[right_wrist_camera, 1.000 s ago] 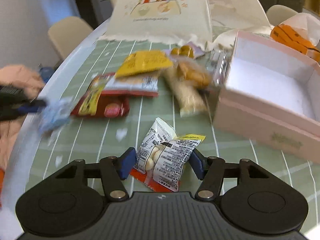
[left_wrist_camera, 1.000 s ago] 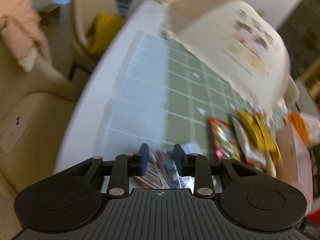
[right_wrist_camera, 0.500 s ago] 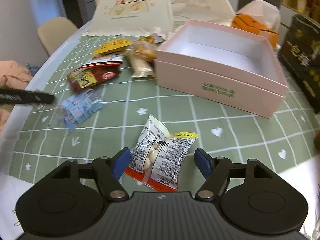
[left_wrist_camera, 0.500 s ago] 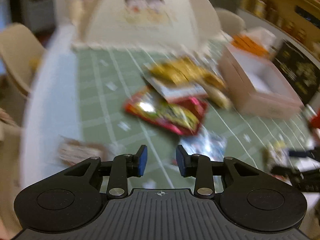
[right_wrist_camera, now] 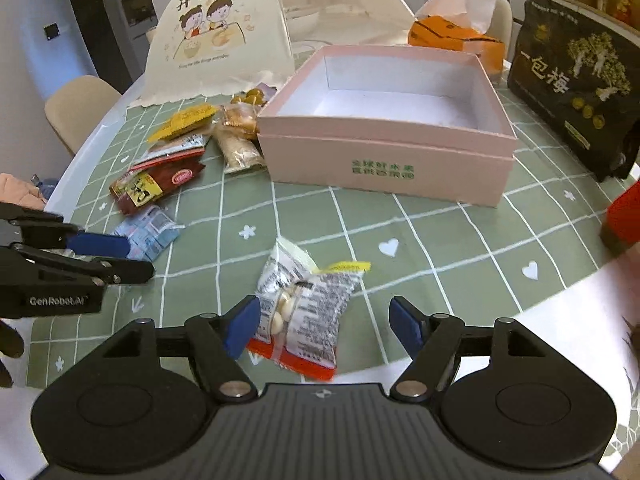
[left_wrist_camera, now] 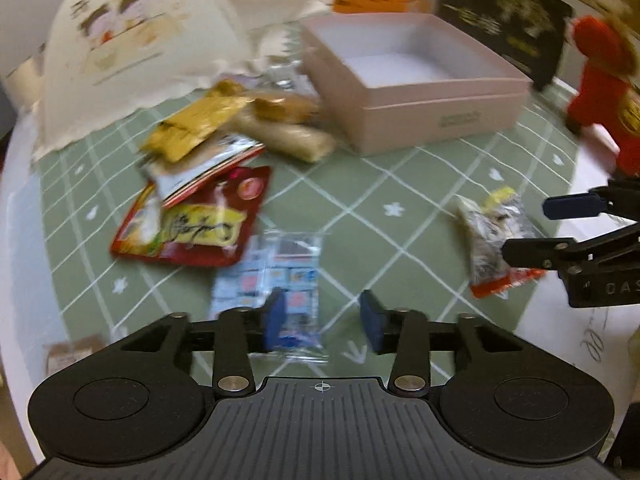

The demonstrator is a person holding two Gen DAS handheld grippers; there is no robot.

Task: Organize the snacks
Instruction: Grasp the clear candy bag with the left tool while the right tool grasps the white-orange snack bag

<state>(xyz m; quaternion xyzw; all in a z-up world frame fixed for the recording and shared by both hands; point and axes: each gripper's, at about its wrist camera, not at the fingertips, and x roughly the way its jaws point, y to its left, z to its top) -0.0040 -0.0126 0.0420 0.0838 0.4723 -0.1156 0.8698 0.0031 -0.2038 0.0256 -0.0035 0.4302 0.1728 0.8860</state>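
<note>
An open pink box (right_wrist_camera: 384, 148) (left_wrist_camera: 416, 80) stands empty on the green checked tablecloth. A pile of snack packets lies to its left: a red packet (right_wrist_camera: 156, 184) (left_wrist_camera: 192, 220), a yellow one (right_wrist_camera: 184, 122) and clear packs of biscuits (right_wrist_camera: 240, 136). My left gripper (left_wrist_camera: 322, 320) is open over a pale blue clear packet (left_wrist_camera: 272, 280) (right_wrist_camera: 148, 232) lying on the cloth. My right gripper (right_wrist_camera: 324, 326) is open around a white-and-grey nut packet (right_wrist_camera: 304, 304) (left_wrist_camera: 492, 236) lying flat.
A cream food cover (right_wrist_camera: 216, 40) with a cartoon stands at the back left. A black bag (right_wrist_camera: 576, 80) and an orange box (right_wrist_camera: 456, 40) sit at the back right, a red object (left_wrist_camera: 604, 92) at the right edge. A small brown pack (left_wrist_camera: 72, 352) lies near the table's left rim.
My left gripper swung from the table's left side toward the box, let go of the pale blue packet onto the cloth and opened wider. My right gripper opened wider around the nut packet.
</note>
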